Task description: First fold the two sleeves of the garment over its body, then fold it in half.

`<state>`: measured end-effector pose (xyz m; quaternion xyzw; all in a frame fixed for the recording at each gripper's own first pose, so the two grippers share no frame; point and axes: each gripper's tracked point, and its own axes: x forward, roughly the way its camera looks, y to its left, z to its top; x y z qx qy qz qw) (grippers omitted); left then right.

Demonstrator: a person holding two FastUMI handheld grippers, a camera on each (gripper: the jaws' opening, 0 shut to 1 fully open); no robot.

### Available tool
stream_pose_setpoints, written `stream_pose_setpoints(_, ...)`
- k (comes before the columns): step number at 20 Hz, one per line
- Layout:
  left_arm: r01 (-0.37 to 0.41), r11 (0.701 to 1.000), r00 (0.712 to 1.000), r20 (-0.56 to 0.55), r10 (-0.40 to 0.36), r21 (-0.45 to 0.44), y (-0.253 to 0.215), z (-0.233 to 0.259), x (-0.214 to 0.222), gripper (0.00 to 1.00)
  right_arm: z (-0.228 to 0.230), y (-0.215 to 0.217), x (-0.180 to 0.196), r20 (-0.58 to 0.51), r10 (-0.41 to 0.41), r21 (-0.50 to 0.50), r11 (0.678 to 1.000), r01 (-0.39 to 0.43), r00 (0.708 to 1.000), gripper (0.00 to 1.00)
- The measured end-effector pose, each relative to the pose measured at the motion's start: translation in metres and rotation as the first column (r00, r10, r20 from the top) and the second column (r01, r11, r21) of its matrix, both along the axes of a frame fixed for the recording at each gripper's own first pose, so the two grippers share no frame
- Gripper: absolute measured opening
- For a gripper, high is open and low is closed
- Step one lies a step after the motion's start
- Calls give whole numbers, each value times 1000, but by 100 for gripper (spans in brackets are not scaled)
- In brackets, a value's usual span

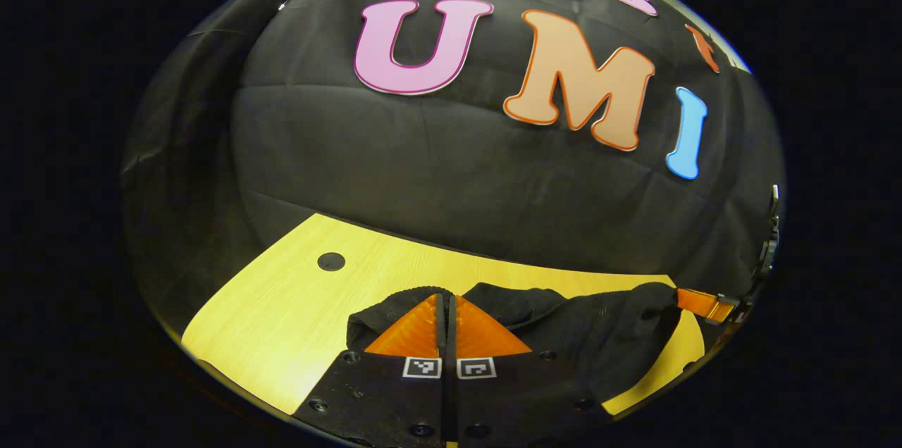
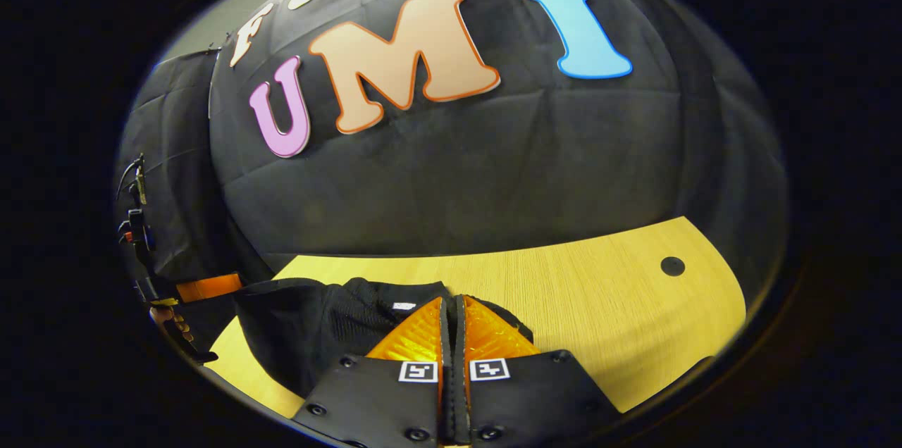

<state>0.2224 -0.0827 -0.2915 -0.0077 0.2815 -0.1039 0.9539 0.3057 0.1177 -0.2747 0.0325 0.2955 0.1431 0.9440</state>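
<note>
In the left gripper view we see our left gripper (image 1: pixel 447 303) with its fingers pressed together on the edge of the black garment (image 1: pixel 592 335), a thin strip of dark cloth pinched between them. The garment is lifted above the yellow wooden table (image 1: pixel 282 307) and stretches to the right, where the other gripper holds its far edge near the border of the view. In the right gripper view our right gripper (image 2: pixel 451 307) likewise has its fingers clamped together on the garment (image 2: pixel 310 328), which hangs to the left over the table (image 2: pixel 599 293). A small dark round hole (image 2: pixel 672 266) sits in the tabletop, well apart from the cloth.
</note>
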Motion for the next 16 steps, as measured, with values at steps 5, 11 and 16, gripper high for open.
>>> stream_pose_setpoints(5, -3, 997, 999, -50, 7, 71, 1, -57, 20, 0, -44, -5, 28, -73, -41, 31, 999, 44, 996, 2)
stream_pose_setpoints(11, -41, 996, 996, -73, 46, 76, 5, -86, 31, 0, -84, -7, 37, -165, -71, 52, 995, 80, 984, 3)
stream_pose_setpoints(16, -67, 997, 995, -70, 70, 47, -1, -93, 26, 70, -76, -11, 49, -151, -95, 118, 987, 114, 984, 38)
